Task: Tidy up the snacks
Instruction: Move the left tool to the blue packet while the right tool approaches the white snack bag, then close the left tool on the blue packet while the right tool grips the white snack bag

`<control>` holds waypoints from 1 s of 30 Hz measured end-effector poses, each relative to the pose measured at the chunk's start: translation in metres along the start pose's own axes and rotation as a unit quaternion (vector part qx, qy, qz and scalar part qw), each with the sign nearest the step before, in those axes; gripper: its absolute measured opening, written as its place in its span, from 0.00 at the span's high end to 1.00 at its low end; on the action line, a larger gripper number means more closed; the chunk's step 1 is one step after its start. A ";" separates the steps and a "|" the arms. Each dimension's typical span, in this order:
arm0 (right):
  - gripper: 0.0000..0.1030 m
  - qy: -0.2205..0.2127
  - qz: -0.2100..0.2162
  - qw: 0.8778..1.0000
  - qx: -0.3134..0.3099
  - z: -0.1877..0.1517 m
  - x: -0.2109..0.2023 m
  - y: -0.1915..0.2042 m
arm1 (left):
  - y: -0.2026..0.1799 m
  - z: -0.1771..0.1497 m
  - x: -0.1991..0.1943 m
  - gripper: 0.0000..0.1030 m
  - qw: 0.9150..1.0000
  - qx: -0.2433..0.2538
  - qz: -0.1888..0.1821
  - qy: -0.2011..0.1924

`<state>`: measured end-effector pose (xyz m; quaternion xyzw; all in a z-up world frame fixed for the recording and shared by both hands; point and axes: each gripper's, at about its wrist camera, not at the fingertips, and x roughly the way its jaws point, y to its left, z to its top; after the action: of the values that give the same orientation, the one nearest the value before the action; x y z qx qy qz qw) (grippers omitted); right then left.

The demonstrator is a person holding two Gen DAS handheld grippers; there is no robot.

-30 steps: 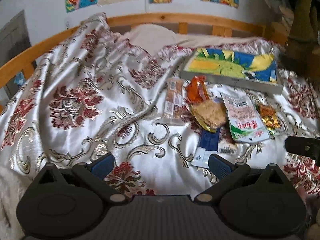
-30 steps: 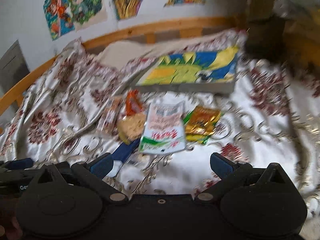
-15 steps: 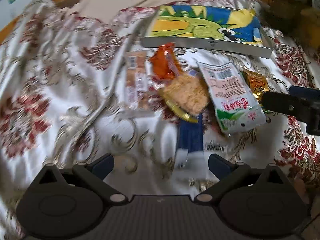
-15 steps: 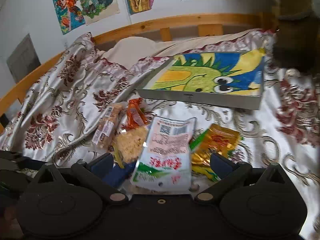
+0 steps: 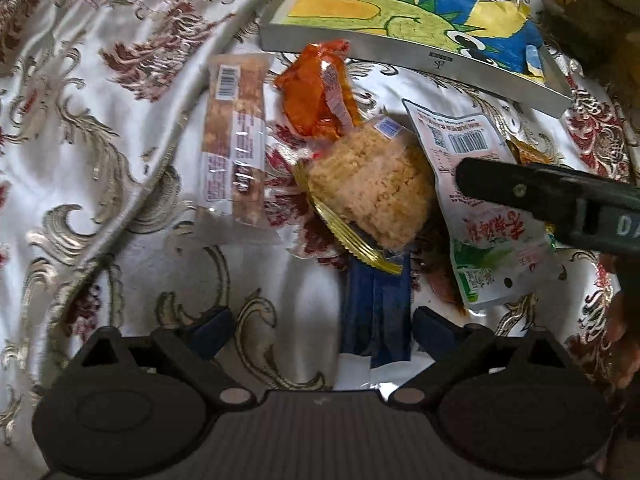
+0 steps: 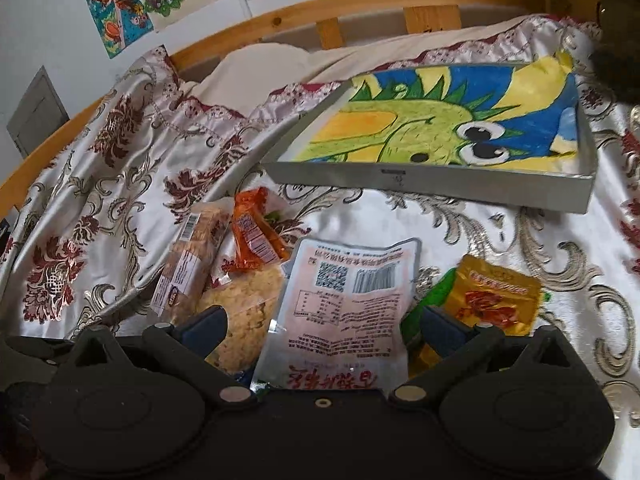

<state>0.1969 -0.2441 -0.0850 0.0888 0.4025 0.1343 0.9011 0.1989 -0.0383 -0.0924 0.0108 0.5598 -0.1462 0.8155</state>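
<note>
Several snack packets lie in a pile on a satin bedspread. My left gripper (image 5: 320, 330) is open, low over a blue packet (image 5: 376, 316) that lies between its fingers. Beyond it are a rice-cracker bag (image 5: 372, 188), an orange packet (image 5: 316, 92) and a long nut bar (image 5: 236, 140). My right gripper (image 6: 324, 328) is open, with the white-and-pink pouch (image 6: 344, 300) between its fingers. One of its fingers (image 5: 540, 196) crosses that pouch (image 5: 480, 216) in the left wrist view. A gold packet (image 6: 496, 296) lies to the right.
A shallow grey box (image 6: 432, 178) with a green dragon drawing inside sits behind the snacks; it also shows in the left wrist view (image 5: 416, 56). A wooden bed rail (image 6: 280, 16) and a wall with posters are behind. The bedspread (image 5: 100, 160) is wrinkled at left.
Both grippers have moved forward and down toward the snack pile. The left one now straddles the blue packet; the right one now straddles the white-and-pink pouch.
</note>
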 end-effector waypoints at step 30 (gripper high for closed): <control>0.17 0.042 -0.040 0.998 -0.027 -0.021 0.019 0.007 | 0.003 0.002 0.003 0.52 1.000 0.016 -0.024 0.003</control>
<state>0.1922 -0.2300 -0.1097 0.0425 0.4393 0.1122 0.8903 0.2025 -0.0360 -0.0949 0.0105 0.5598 -0.1748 0.8099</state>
